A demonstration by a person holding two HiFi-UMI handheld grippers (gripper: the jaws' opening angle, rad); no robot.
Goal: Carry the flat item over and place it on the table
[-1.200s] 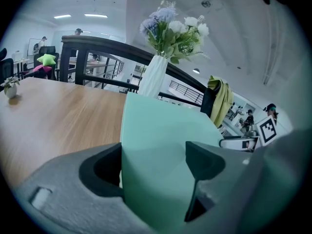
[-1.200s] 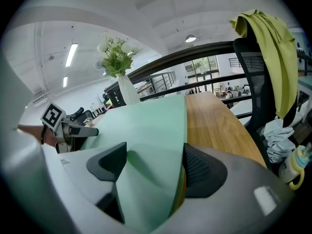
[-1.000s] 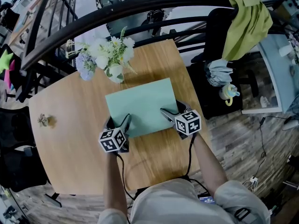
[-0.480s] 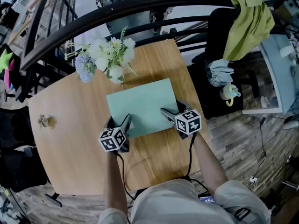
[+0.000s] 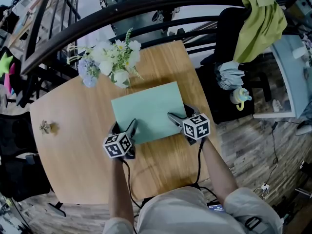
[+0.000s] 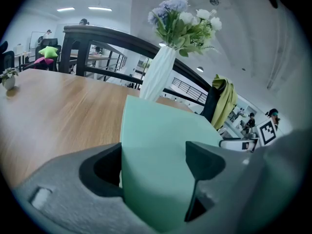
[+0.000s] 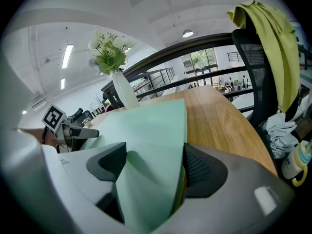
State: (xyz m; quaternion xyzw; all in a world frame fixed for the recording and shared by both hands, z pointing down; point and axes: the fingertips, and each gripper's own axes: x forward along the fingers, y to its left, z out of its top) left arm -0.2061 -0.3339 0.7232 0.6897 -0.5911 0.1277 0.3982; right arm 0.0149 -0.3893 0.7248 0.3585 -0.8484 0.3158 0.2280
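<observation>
A mint-green flat sheet [image 5: 148,108] lies over the middle of the wooden table [image 5: 73,130], its far edge close to the flower vase. My left gripper [image 5: 124,127] is shut on its near left corner. My right gripper [image 5: 179,115] is shut on its near right edge. In the left gripper view the green sheet [image 6: 161,150] fills the gap between the jaws of the left gripper [image 6: 153,162]. The right gripper view shows the sheet [image 7: 146,135] pinched in the right gripper [image 7: 155,167]. I cannot tell whether the sheet touches the tabletop.
A white vase of flowers [image 5: 112,60] stands just beyond the sheet. A tiny potted plant [image 5: 46,126] sits near the table's left edge. A dark railing [image 5: 122,13] curves behind the table. A black chair with a yellow-green cloth [image 5: 258,21] stands to the right.
</observation>
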